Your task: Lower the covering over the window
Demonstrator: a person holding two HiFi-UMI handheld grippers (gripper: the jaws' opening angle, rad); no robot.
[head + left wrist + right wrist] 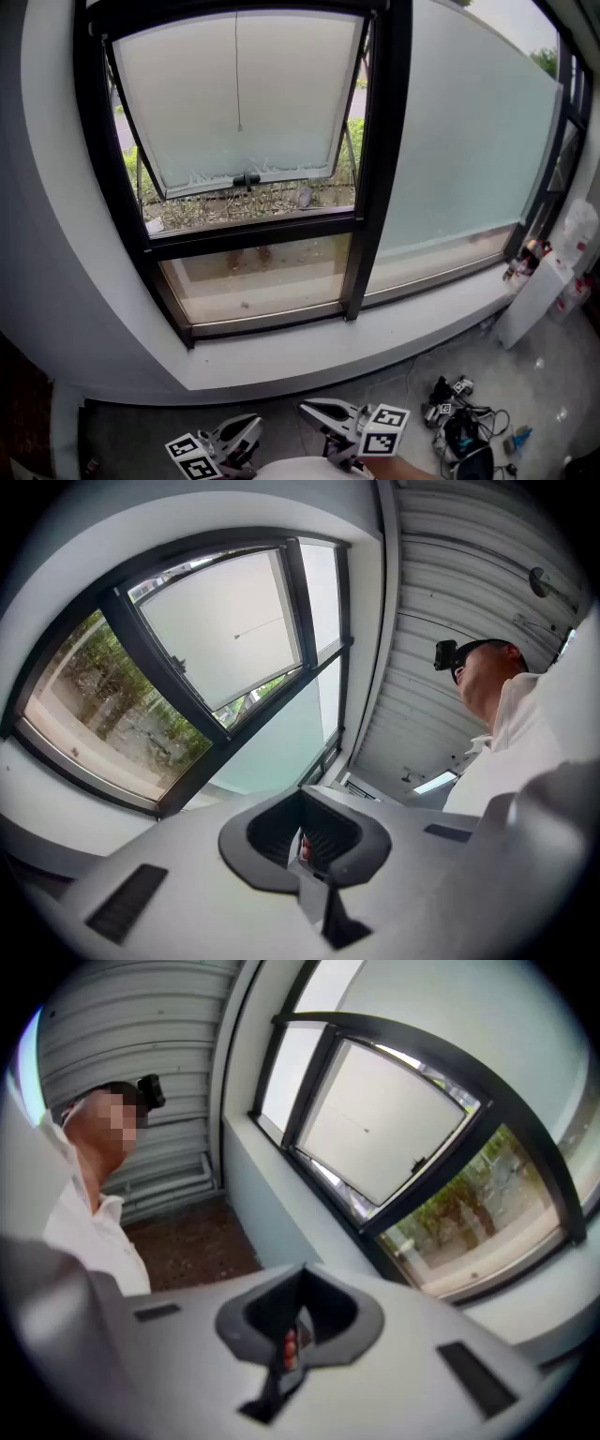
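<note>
Clamped tight on nothing at the grey left gripper (pixel 246 427), low at the bottom edge, pointing up toward the glass. Same again at the grey right gripper (pixel 319 411) just beside it: clenched, empty. Up beyond both, past the white sill (pixel 309 361), to the black-framed window (pixel 382 187), its frosted sash (pixel 234 94) tilted outward. And there, hanging down the middle from the top of the frame, well above both grippers: a thin pull cord (pixel 236 66). No telling where the covering itself sits, lost at the dark top edge. Off right on the floor, a tangle of black cables (pixel 459 427).
</note>
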